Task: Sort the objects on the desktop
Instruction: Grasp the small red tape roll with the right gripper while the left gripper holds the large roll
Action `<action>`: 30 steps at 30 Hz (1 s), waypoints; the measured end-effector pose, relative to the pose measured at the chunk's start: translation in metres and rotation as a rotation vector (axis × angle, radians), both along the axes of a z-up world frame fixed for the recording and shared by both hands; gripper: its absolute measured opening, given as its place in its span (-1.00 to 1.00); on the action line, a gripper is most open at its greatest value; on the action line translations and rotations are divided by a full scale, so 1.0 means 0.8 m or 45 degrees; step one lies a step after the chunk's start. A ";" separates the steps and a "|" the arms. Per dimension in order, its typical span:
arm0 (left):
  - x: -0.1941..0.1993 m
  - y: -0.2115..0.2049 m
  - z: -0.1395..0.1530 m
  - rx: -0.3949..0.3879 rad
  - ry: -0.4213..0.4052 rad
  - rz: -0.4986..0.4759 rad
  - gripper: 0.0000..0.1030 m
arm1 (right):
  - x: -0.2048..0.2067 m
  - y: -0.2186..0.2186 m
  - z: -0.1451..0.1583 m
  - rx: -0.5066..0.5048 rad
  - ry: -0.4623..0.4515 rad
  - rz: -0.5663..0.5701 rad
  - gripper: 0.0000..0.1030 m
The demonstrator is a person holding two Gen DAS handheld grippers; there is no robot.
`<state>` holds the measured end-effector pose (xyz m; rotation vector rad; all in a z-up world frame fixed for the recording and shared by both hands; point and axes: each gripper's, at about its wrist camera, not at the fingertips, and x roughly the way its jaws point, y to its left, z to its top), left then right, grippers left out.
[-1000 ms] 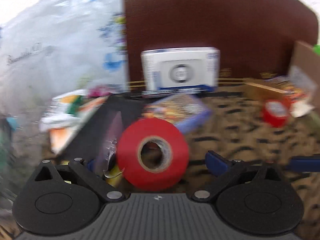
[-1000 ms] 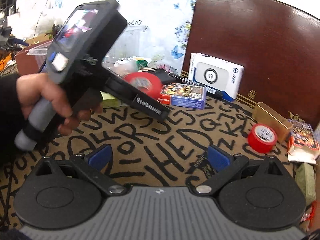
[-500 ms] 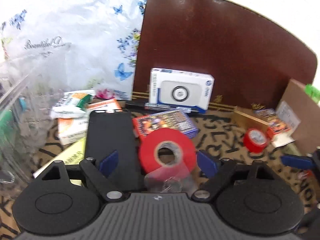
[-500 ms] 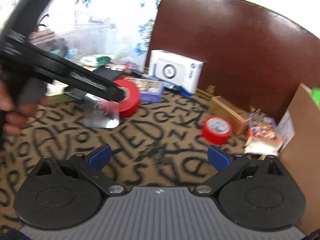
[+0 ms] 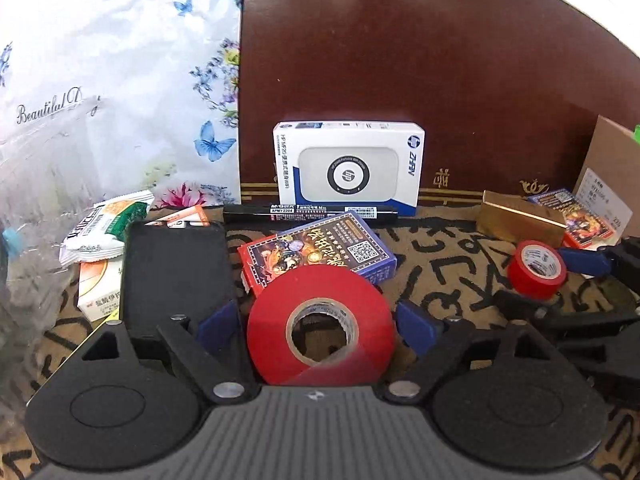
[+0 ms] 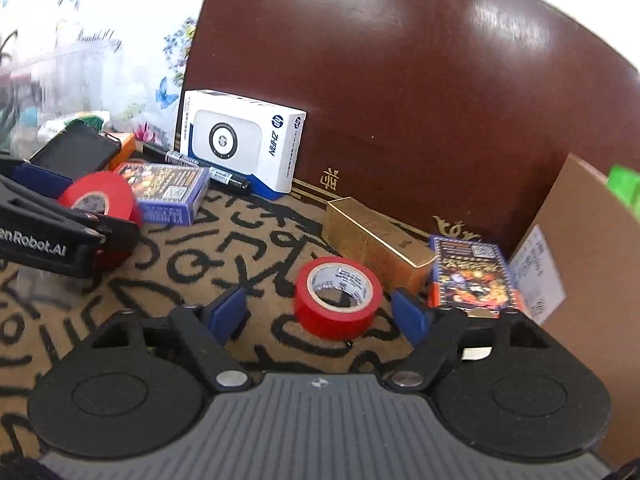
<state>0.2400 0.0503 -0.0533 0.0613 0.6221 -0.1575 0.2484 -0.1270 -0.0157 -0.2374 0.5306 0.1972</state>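
- Here, two hand-held tongs work over a table (image 6: pixel 224 248) covered in a tan cloth with black lettering
- The left tongs (image 5: pixel 318 322) straddle a large red tape roll (image 5: pixel 320 320) standing on edge; their blue pads sit just beside its flanks, and whether they press on it cannot be told; they have just been closing
- The right tongs (image 6: pixel 320 308) bracket a smaller red tape roll (image 6: pixel 336 298) lying nearly flat; the pads are clearly apart from it, so nothing is gripped, and these jaws too have just been closing
- To do this step well, each roll should probably stay centred between its pads, so that it is squeezed evenly and neither tips nor rolls away
- Around the large roll: a blue card box (image 5: pixel 316 252) right behind it, a black case (image 5: pixel 176 268) just to its left, a black marker (image 5: pixel 310 211) and a white router box (image 5: pixel 348 168) farther back
- Near the small roll: a gold box (image 6: pixel 376 246) and another card pack (image 6: pixel 472 276); the gold box stands close enough to crowd the right pad
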 end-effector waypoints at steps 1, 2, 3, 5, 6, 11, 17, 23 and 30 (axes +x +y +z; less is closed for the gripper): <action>0.000 -0.001 0.000 -0.005 0.008 -0.010 0.52 | -0.001 -0.001 0.001 -0.002 -0.007 -0.008 0.00; -0.002 0.000 0.000 -0.011 0.011 -0.019 0.50 | -0.004 -0.001 0.002 -0.009 -0.010 -0.004 -0.10; -0.007 -0.002 0.000 -0.008 0.015 -0.027 0.50 | -0.008 -0.002 0.004 -0.005 -0.004 0.011 -0.12; -0.018 -0.007 0.002 -0.002 0.026 -0.062 0.50 | -0.017 -0.005 0.005 0.013 0.022 0.042 -0.12; -0.026 -0.011 0.003 -0.003 0.039 -0.094 0.50 | -0.024 -0.006 0.006 0.014 0.028 0.055 -0.12; -0.077 -0.044 -0.003 -0.005 0.096 -0.264 0.51 | -0.081 -0.013 0.008 -0.015 0.074 0.099 -0.12; -0.149 -0.067 -0.010 -0.108 0.160 -0.345 0.52 | -0.173 -0.046 0.015 0.005 0.156 0.160 -0.12; -0.229 -0.090 -0.010 -0.175 0.176 -0.388 0.54 | -0.260 -0.077 0.011 0.024 0.201 0.178 -0.11; -0.292 -0.086 -0.006 -0.279 0.211 -0.287 0.56 | -0.333 -0.112 0.010 0.027 0.220 0.179 -0.11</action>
